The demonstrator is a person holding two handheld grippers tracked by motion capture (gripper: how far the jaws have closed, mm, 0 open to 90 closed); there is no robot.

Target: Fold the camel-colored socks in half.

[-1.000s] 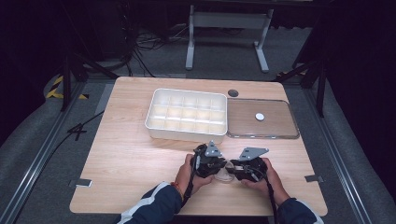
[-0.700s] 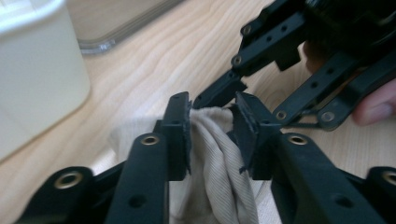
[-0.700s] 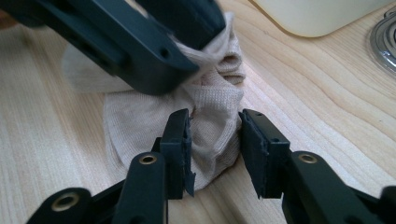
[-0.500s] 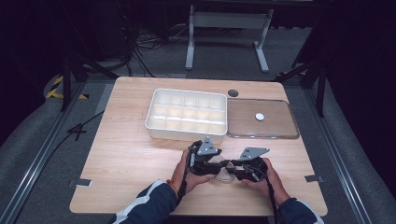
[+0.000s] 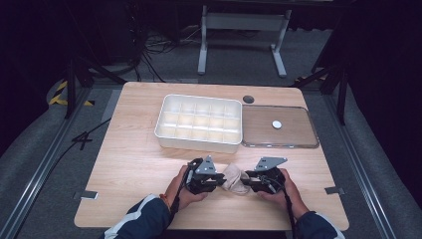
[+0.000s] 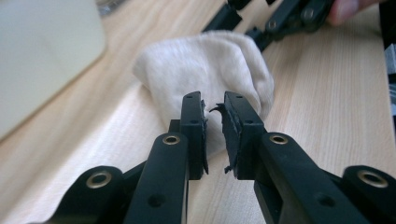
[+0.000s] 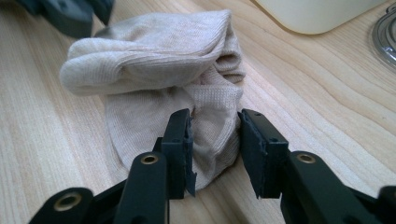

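A cream sock [image 5: 236, 180] lies bunched on the wooden table [image 5: 134, 164] near its front edge, between the two hand-held grippers. My left gripper [image 5: 222, 180] meets it from the left. In the left gripper view the sock [image 6: 210, 60] mounds beyond the left gripper [image 6: 215, 100]. Its jaws have just been closing and stand a narrow slit apart on the sock's near edge, with pale cloth in the slit. My right gripper [image 5: 250, 182] comes from the right. In the right gripper view the right gripper [image 7: 215, 116] is shut on the ribbed cuff of the sock [image 7: 149, 51].
A white tray [image 5: 196, 144] divided into several compartments stands behind the grippers. A clear lid [image 5: 293, 132] with a white knob lies flat to its right. A dark round hole [image 5: 248, 99] marks the tabletop behind them. Bare wood stretches to the left.
My left gripper has shifted left, away from the right one, so more of the sock shows between them. The right gripper has kept still.
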